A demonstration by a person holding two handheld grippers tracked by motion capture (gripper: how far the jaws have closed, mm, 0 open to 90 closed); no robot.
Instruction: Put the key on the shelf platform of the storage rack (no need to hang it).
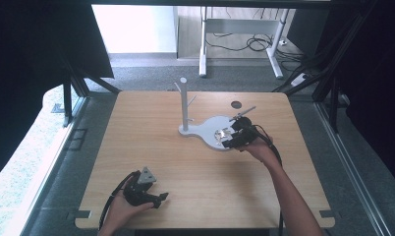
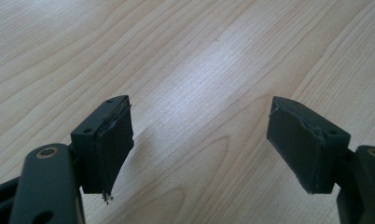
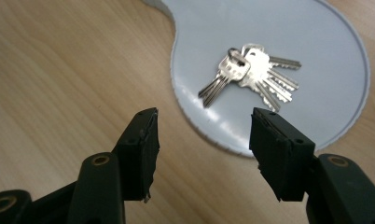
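The right gripper point(image 3: 202, 156) hangs released, jaws spread wide, with the keys point(image 3: 248, 77) just ahead and slightly to its right, lying flat on the grey tray point(image 3: 316, 42) near the rim. The bunch fans out, its blades pointing away from the ring, roughly across the jaws' line. Shiny, thin toothed metal on smooth plastic; likely slippery to pinch. The left gripper point(image 2: 199, 144) is also released, over bare wooden table point(image 2: 185, 56), much farther from the keys

The high view looks down on the whole desk point(image 1: 151, 147). The right gripper view is close above the keys point(image 3: 249, 77), shared with the high view.
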